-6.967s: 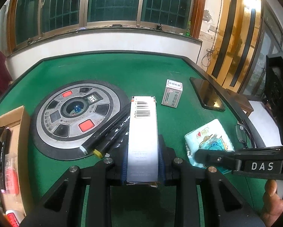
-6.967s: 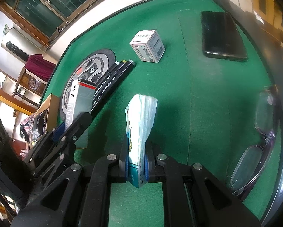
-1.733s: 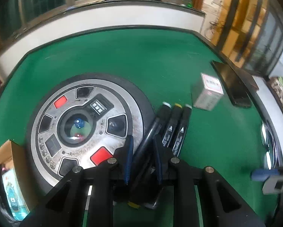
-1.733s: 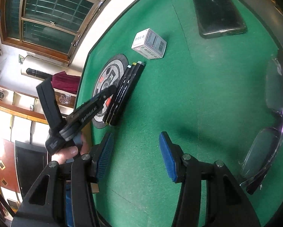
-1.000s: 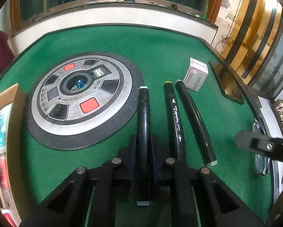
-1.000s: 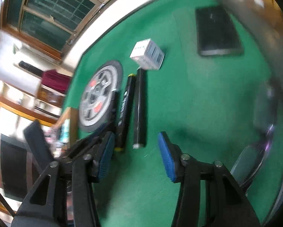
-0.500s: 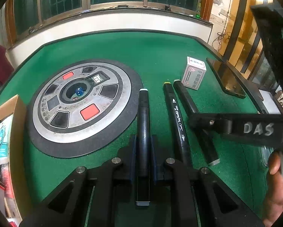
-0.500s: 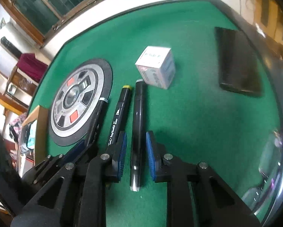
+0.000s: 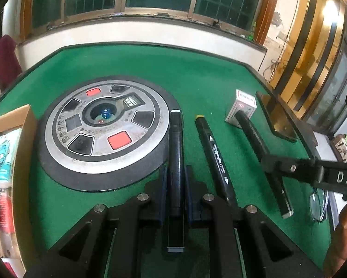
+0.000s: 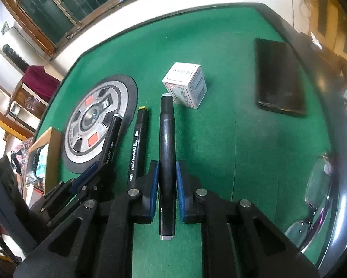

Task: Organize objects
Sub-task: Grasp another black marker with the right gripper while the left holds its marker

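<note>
Three black markers lie on the green felt table [image 9: 208, 78]. My left gripper [image 9: 175, 176] is shut on the left marker [image 9: 175, 148], beside the round dial. My right gripper [image 10: 166, 173] is shut on the right marker [image 10: 166, 143], whose far tip almost touches a small white box [image 10: 187, 85]. The middle marker [image 9: 215, 157] with a yellow tip lies free between them; it also shows in the right wrist view [image 10: 137, 143]. In the left wrist view the right gripper [image 9: 273, 164] sits over the right marker [image 9: 254, 136].
A round grey dial [image 9: 103, 132] is set in the table's middle. A cardboard box [image 9: 22, 162] with a tissue pack [image 9: 1, 153] stands at the left edge. A black phone [image 10: 280, 90] lies far right. Glasses [image 10: 317, 192] rest at the right rim.
The tissue pack and long box left the grippers and the pack is now in the cardboard box. My left gripper shut on the left marker; my right gripper came in and closed on the right marker.
</note>
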{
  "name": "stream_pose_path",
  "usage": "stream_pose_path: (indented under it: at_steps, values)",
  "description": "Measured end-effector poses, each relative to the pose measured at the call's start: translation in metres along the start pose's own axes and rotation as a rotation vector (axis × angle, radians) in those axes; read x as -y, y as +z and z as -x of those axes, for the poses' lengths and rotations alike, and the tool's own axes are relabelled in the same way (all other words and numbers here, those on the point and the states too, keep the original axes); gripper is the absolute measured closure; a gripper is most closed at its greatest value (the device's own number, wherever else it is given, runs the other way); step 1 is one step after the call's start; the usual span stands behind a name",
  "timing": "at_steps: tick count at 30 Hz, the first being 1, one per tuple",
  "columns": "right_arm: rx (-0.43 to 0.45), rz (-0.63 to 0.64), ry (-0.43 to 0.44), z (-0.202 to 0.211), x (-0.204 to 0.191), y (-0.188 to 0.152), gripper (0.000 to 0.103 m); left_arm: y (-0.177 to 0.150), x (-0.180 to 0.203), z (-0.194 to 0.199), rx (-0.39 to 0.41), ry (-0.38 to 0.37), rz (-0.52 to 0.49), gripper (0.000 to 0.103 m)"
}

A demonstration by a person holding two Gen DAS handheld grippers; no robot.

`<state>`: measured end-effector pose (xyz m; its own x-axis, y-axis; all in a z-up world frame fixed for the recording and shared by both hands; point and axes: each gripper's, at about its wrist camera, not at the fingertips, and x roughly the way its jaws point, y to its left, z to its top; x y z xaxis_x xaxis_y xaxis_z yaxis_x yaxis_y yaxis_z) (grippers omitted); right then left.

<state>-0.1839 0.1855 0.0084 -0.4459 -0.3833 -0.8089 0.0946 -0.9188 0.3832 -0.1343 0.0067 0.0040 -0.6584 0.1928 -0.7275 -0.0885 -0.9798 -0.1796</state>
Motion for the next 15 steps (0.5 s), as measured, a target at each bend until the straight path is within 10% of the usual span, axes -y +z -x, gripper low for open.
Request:
stream_pose_path:
  at_steps: [15]
  values:
    - [-0.021, 0.006, 0.06, -0.006, -0.016, -0.008, 0.091, 0.007, -0.003, 0.016, 0.091, 0.006, 0.016, 0.092]
